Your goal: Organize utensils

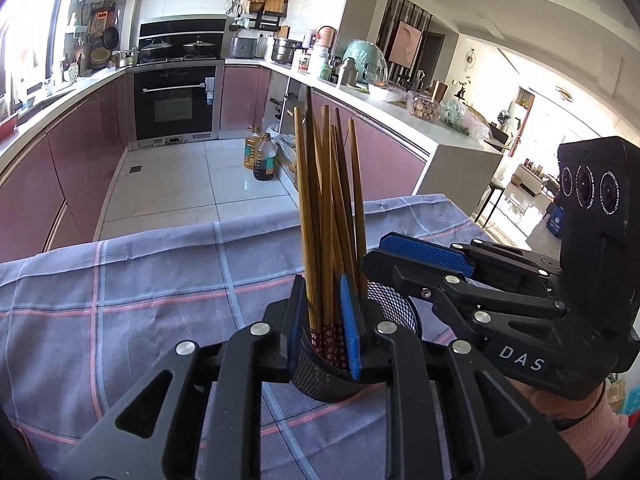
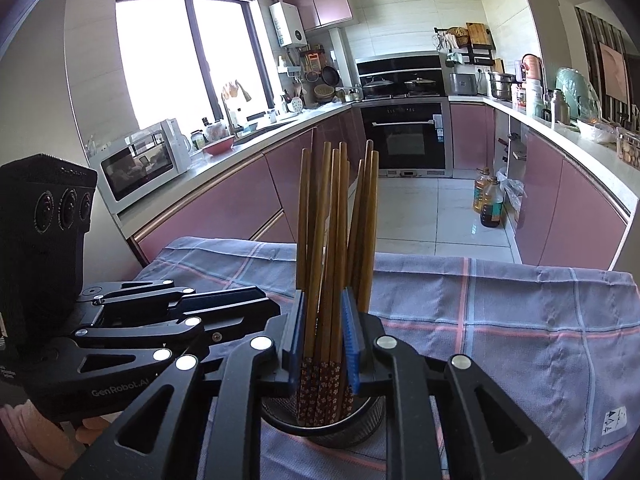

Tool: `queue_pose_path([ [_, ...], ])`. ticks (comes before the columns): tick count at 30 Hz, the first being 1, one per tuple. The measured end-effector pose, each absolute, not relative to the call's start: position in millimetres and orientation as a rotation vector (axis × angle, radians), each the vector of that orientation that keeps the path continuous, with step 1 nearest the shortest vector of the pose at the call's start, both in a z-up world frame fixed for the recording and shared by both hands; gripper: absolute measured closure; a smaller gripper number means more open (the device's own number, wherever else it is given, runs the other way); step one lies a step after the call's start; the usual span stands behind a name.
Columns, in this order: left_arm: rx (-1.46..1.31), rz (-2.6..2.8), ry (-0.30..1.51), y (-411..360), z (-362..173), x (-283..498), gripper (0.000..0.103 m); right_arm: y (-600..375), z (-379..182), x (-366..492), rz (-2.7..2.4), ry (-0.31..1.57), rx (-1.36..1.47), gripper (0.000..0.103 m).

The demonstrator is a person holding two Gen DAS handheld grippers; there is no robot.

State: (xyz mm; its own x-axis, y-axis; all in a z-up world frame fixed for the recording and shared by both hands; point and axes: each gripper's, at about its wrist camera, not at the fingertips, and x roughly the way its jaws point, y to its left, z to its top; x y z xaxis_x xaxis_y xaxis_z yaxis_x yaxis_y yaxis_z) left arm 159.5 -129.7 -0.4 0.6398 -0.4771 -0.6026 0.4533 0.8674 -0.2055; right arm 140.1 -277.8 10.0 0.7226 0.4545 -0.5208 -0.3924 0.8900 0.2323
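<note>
Chopsticks (image 1: 326,216) stand bundled in the mesh cup (image 1: 320,376) on the cloth-covered surface (image 1: 140,280). We have left gripper (image 1: 320,320) and right gripper (image 2: 324,332) flanking the bundle, jaws slightly parted, apparently released. Next, we judge: back both out without tipping the cup.

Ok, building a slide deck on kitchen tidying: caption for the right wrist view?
Right gripper straddles a bundle of chopsticks standing in a mesh holder on a checked cloth.
</note>
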Motion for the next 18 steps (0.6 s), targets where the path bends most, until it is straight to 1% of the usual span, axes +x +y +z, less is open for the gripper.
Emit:
queue_pose_path([
  [1, -0.038, -0.523, 0.687, -126.2, -1.6, 157.8, 0.072, -278.5, 10.7, 137.4, 0.469, 0.597, 0.11, 0.073],
  [2, -0.036, -0.512, 0.672, -123.8, -1.9, 153.7, 0.071, -279.4, 11.1, 135.2, 0.468, 0.592, 0.112, 0.071],
  [3, -0.032, -0.503, 0.657, -121.4, -2.3, 149.4, 0.067, -280.3, 11.4, 132.1, 0.469, 0.588, 0.115, 0.068],
  [5, -0.03, -0.483, 0.624, -115.3, -2.3, 139.6, 0.056, -281.8, 11.5, 126.9, 0.471, 0.579, 0.121, 0.059],
  [6, -0.031, -0.468, 0.603, -111.6, -1.8, 133.7, 0.05, -282.7, 11.6, 123.1, 0.471, 0.571, 0.124, 0.048],
  [7, -0.028, -0.451, 0.581, -107.6, -1.3, 127.4, 0.048, -283.2, 11.2, 120.0, 0.476, 0.564, 0.126, 0.044],
  [8, -0.027, -0.433, 0.561, -103.1, -1.4, 121.5, 0.045, -283.3, 11.1, 116.7, 0.481, 0.559, 0.126, 0.044],
  [9, -0.028, -0.415, 0.544, -99.7, -0.9, 115.0, 0.037, -283.6, 10.5, 113.3, 0.481, 0.555, 0.127, 0.039],
  [10, -0.029, -0.389, 0.518, -91.6, 0.3, 108.0, 0.028, -284.3, 10.0, 111.0, 0.479, 0.552, 0.132, 0.031],
  [12, -0.023, -0.334, 0.477, -81.6, 2.1, 95.9, 0.023, -283.8, 8.6, 103.9, 0.474, 0.536, 0.133, 0.024],
  [13, -0.019, -0.311, 0.458, -77.3, 2.3, 89.9, 0.014, -283.0, 8.2, 100.7, 0.465, 0.527, 0.127, 0.019],
  [14, -0.02, -0.282, 0.438, -72.9, 2.8, 83.8, 0.01, -281.3, 8.2, 97.7, 0.456, 0.519, 0.118, 0.015],
  [15, -0.024, -0.258, 0.417, -68.7, 3.9, 77.3, 0.007, -280.2, 7.3, 93.8, 0.442, 0.508, 0.108, 0.005],
  [18, -0.03, -0.197, 0.375, -57.5, 3.9, 62.6, 0.006, -273.9, 4.4, 81.7, 0.414, 0.475, 0.076, 0.006],
])
